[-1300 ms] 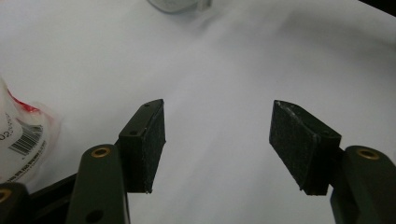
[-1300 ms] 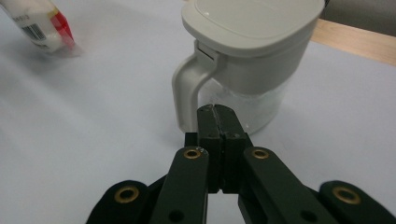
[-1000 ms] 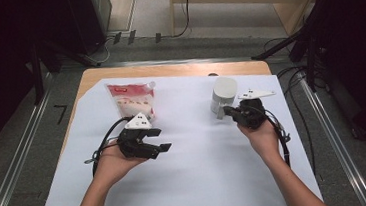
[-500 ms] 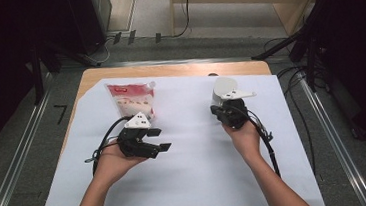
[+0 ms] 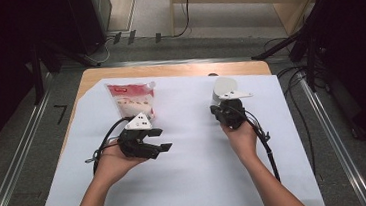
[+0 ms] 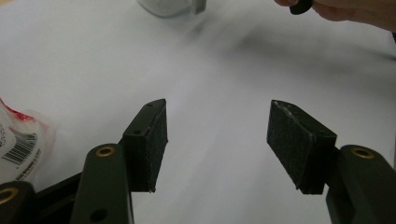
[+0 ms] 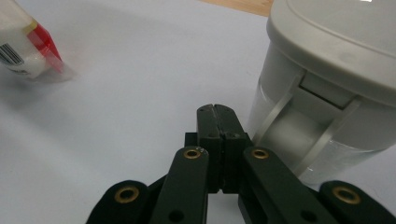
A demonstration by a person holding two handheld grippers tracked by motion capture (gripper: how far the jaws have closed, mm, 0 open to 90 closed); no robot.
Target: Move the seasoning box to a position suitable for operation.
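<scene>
A red and white pouch (image 5: 133, 100) lies flat at the back left of the white sheet (image 5: 197, 172). To its right stands a clear container with a grey lid (image 5: 222, 88). My left gripper (image 5: 160, 139) rests in the hand just in front of the pouch, open, its jaws pointing right with nothing between them. Looking along the left gripper (image 6: 217, 140), bare sheet lies between its pads, the pouch (image 6: 18, 140) sits at the left edge and the container (image 6: 170, 5) at the top. My right gripper (image 7: 217, 112) is shut and empty, its tips beside the container (image 7: 327, 93) at its base.
The sheet covers a wooden table (image 5: 168, 70) whose far edge shows. Cables trail from both grippers across the sheet. Metal floor rails (image 5: 20, 162) run along both sides, and dark stands (image 5: 311, 46) with cables sit at the right.
The right gripper has moved left and slightly down, ending close against the front of the container. The left gripper and the pouch have stayed put.
</scene>
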